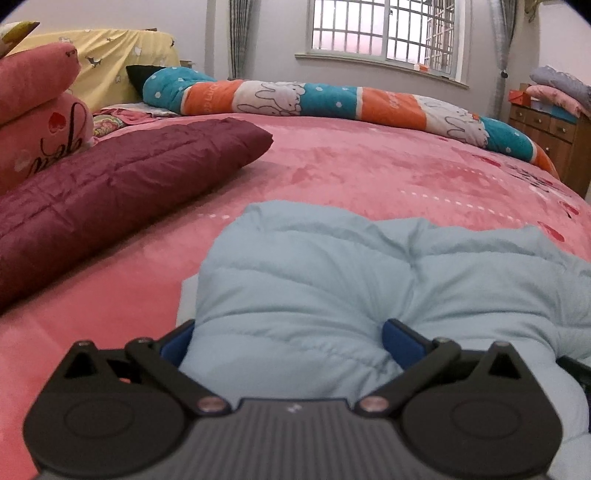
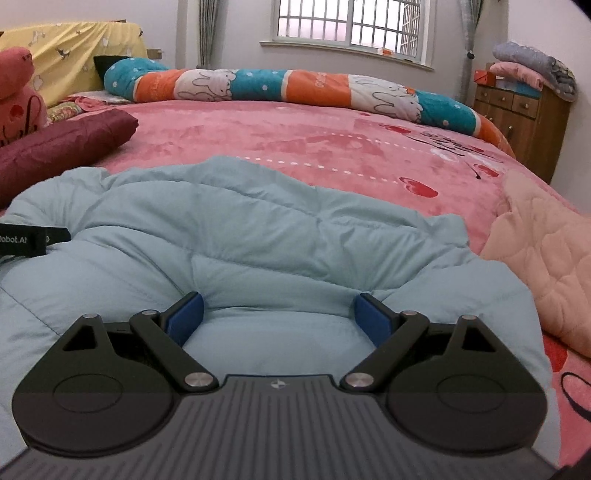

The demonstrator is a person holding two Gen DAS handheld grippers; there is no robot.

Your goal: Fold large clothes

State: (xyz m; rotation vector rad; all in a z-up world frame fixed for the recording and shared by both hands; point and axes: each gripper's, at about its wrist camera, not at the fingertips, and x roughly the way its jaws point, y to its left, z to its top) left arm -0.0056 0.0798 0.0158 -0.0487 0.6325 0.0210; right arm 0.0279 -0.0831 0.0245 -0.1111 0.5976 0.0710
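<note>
A wide bed (image 1: 351,166) with a pink plush cover fills the room, and behind it there is a barred window (image 1: 384,31) in a pale wall. Along the far edge of the bed lies a long rolled quilt (image 1: 332,98) in teal, orange and white (it has rabbit drawings on it). At the left a dark red cushion (image 1: 110,195) rests on the cover, with pink pillows (image 1: 40,122) behind it. At the right stands a wooden dresser (image 2: 521,118) with folded blankets on top.

The light blue puffer jacket (image 2: 258,229) lies on the near part of the bed, puffy and partly bunched. A peach quilted cloth (image 2: 546,258) lies just beside it, at its right.

The left gripper (image 1: 288,343) has its fingers spread wide, and a thick bulge of the jacket sits between the blue pads (image 1: 400,341); they touch the fabric on both sides, but I cannot tell if they squeeze it. The right gripper (image 2: 277,317) is also spread wide, resting low on the jacket with fabric swelling between its pads (image 2: 373,317).
</note>
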